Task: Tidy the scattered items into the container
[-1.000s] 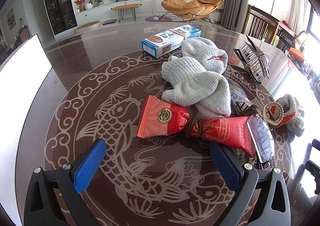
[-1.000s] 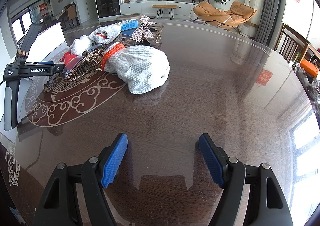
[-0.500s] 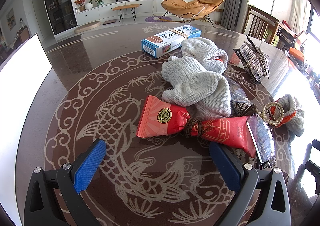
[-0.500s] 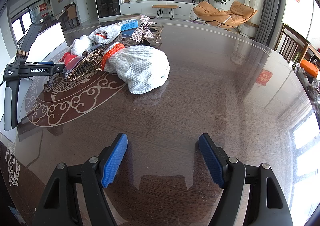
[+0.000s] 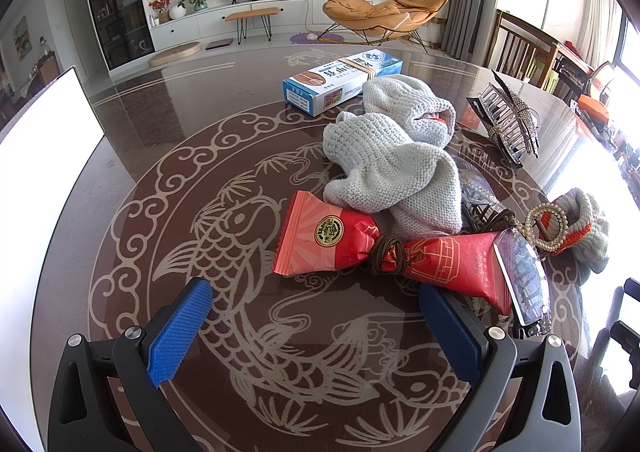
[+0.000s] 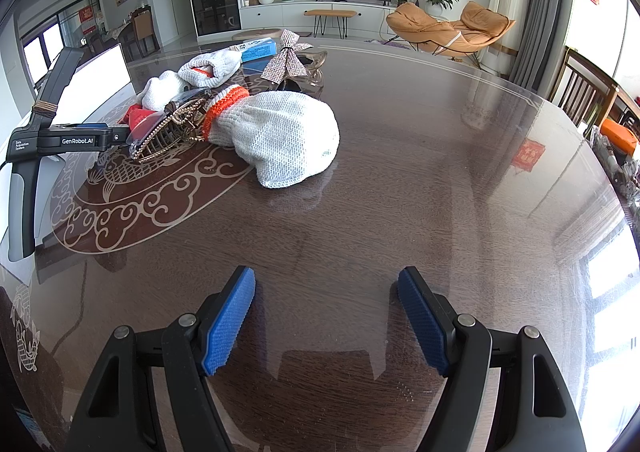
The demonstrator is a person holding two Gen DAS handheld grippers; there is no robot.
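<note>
The polished tabletop [image 6: 420, 132] looks slick, so I'd expect a careless push to skate small items off. The white container [image 5: 44, 140] stands at the left edge; its inside is hidden. Scattered things sit clustered: grey knit [image 5: 394, 164], blue box [image 5: 340, 82], red packet [image 5: 384, 250] tied with cord, which could drag neighbours, and a hair claw [image 5: 506, 126]. Left gripper [image 5: 316, 326] and right gripper [image 6: 326, 316] fingers spread wide, both empty

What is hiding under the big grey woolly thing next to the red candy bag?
The grey knit lies over the top edge of the red packet and part of a dark hair clip. Anything deeper under it is covered.
</note>
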